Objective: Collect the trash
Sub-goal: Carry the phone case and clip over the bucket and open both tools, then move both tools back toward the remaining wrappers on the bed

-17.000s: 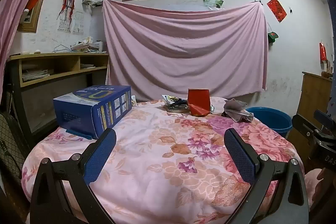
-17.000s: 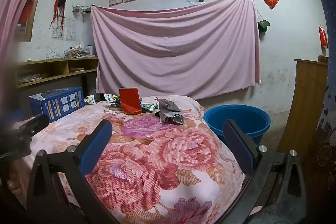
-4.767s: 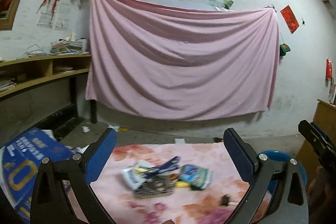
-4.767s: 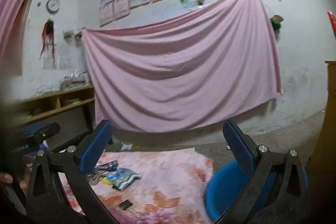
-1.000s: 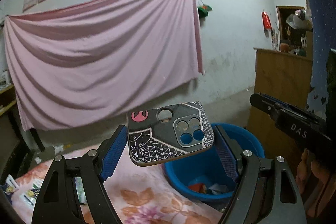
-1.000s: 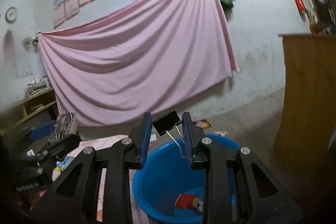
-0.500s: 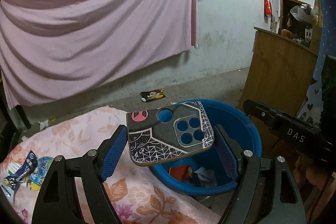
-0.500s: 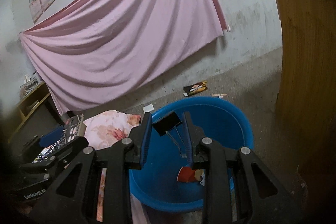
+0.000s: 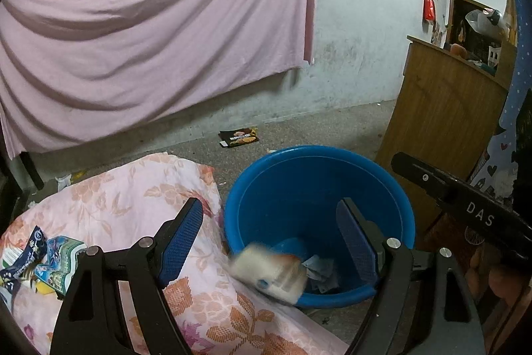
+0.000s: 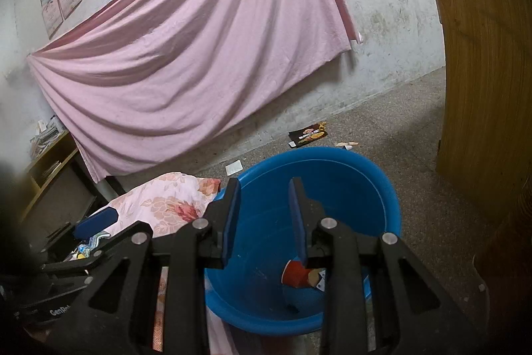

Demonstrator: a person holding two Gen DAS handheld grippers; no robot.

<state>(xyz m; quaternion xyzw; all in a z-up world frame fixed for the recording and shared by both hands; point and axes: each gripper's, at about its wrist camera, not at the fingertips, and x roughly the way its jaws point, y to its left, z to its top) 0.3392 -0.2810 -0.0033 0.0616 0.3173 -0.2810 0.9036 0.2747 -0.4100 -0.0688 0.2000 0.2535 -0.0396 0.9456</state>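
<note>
My left gripper (image 9: 267, 242) stands open above the near rim of the blue bucket (image 9: 319, 152). Just below its jaws a blurred pale slab, the phone case (image 9: 267, 271), is in mid-air at the bucket's edge, free of both pads. My right gripper (image 10: 264, 218) hangs over the same bucket (image 10: 365, 168), its jaws narrowly apart with nothing between them. In the bucket lie a red cup (image 10: 294, 275), crumpled paper (image 9: 319, 271) and a small dark thing (image 10: 292, 308). Several snack wrappers (image 9: 40, 258) lie on the floral tablecloth (image 9: 133, 188).
A wooden cabinet (image 9: 442, 108) stands right of the bucket. A dark snack packet (image 9: 238, 137) and paper scraps (image 10: 345, 144) lie on the floor behind it. A pink sheet (image 10: 186, 62) hangs on the back wall. A shelf unit (image 10: 50, 168) is at the left.
The phone case has left the left gripper's jaws and is dropping at the bucket. The binder clip is gone from the right gripper's jaws. Both views have tipped down.
</note>
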